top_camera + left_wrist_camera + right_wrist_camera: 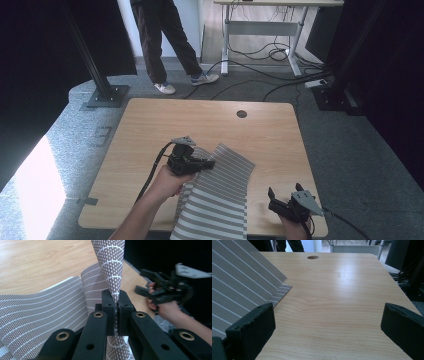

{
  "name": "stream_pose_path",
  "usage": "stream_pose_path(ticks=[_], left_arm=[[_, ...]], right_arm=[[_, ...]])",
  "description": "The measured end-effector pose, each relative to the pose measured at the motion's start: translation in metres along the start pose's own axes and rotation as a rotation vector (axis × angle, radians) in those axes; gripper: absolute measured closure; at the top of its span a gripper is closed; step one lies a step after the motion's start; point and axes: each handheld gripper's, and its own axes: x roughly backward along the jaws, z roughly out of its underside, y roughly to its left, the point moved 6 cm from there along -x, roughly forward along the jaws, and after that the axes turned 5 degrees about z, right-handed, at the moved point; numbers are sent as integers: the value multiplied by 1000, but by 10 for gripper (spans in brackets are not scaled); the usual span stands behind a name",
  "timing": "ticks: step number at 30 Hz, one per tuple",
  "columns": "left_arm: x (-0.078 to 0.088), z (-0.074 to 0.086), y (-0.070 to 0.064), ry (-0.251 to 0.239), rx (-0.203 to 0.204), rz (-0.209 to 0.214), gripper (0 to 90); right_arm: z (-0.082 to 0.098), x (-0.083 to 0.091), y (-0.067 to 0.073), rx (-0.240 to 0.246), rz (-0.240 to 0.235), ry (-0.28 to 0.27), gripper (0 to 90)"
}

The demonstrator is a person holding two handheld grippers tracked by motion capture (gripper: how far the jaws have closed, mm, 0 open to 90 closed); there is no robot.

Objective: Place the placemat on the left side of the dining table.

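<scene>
- Left gripper view: the striped mat (pixel 110 262) is pinched between the left gripper (pixel 117 315)'s two black jaws, which stand closed on a raised fold of the woven cloth; the fold rises straight up from the jaw tips, and the rest of the mat spreads away to the left of the jaws and below them.
- High view: the same mat (pixel 220 195) lies on the near middle of the bench (pixel 150 125), its near end hanging over the front edge, and the left gripper (pixel 202 164) holds its upper left edge lifted off the wood.
- The person's left hand (pixel 167 182) wraps the gripper body, with the cable trailing off to the left of it.
- Right gripper view: the right gripper (pixel 328 322) has its jaws wide apart with bare bench (pixel 332 302) between them; a lifted part of the mat (pixel 242 282) slopes beside the left jaw, apart from it as far as can be told.
- High view: the right gripper (pixel 275 197) sits near the bench's front right corner, well apart from the left jaws and just right of the mat.
- A round hole (pixel 241 114) sits in the bench far beyond both jaws.
- Beyond the bench a person's legs (pixel 165 45) stand on the floor, beside a desk frame (pixel 260 30) and loose cables (pixel 260 75).
</scene>
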Motion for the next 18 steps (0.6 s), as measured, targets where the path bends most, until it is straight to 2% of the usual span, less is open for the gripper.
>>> stream_pose_path(ticks=[2,5,7,9,15,18], left_arm=[[10,-4,-6,-9,-15,28,868],[23,-10,-17,-23,-57,34,869],[30,-13,-21,-23,-100,5,869],[38,-17,-26,-31,-142,-3,869],[59,-26,-28,-4,-218,-34,869],[78,-31,-31,17,-251,-40,869]], right_arm=[[0,0,0,-1,0,1,0],[0,0,0,-1,2,2,0],[0,0,0,-2,3,2,0],[0,0,0,0,3,3,0],[0,0,0,-2,8,3,0],[0,0,0,-1,7,3,0]])
